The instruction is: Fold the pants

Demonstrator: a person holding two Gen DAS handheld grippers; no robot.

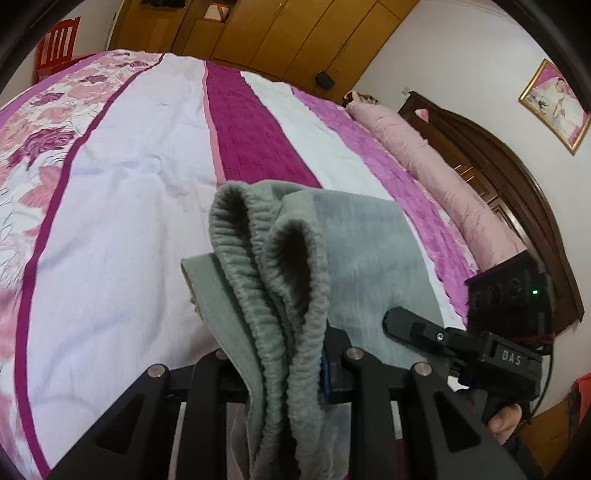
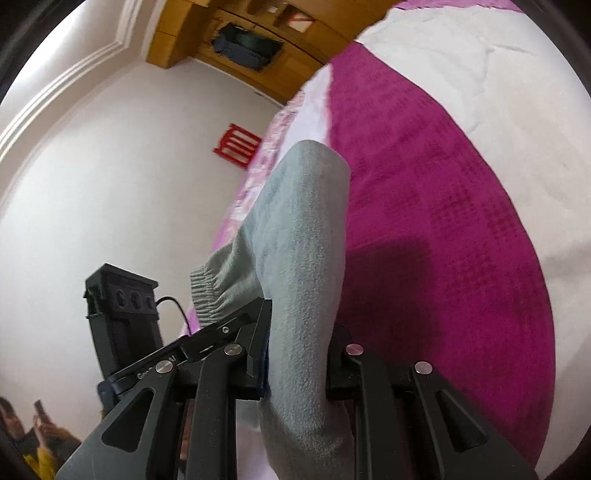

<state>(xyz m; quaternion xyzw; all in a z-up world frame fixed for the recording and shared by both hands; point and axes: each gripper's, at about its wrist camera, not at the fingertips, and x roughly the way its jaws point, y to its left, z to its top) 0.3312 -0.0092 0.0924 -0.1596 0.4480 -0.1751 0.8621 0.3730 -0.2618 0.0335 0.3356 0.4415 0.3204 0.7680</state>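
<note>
The grey fleece pants (image 1: 280,273) hang bunched over the bed. My left gripper (image 1: 284,369) is shut on their ribbed elastic cuffs (image 1: 258,236), which loop up in front of the camera. My right gripper (image 2: 295,354) is shut on a thick fold of the same pants (image 2: 303,236) and holds it above the bed. The right gripper also shows in the left wrist view (image 1: 413,328), close beside the cloth. The left gripper shows in the right wrist view (image 2: 221,328) beside a ribbed cuff (image 2: 207,291). The fingertips are hidden by cloth.
The bed (image 1: 129,184) has a white, magenta and floral striped cover. A pink bolster (image 1: 436,162) lies along the dark wooden headboard (image 1: 517,177). Wooden wardrobes (image 1: 280,33) and a red chair (image 1: 55,48) stand beyond. A person (image 2: 40,443) sits low at left.
</note>
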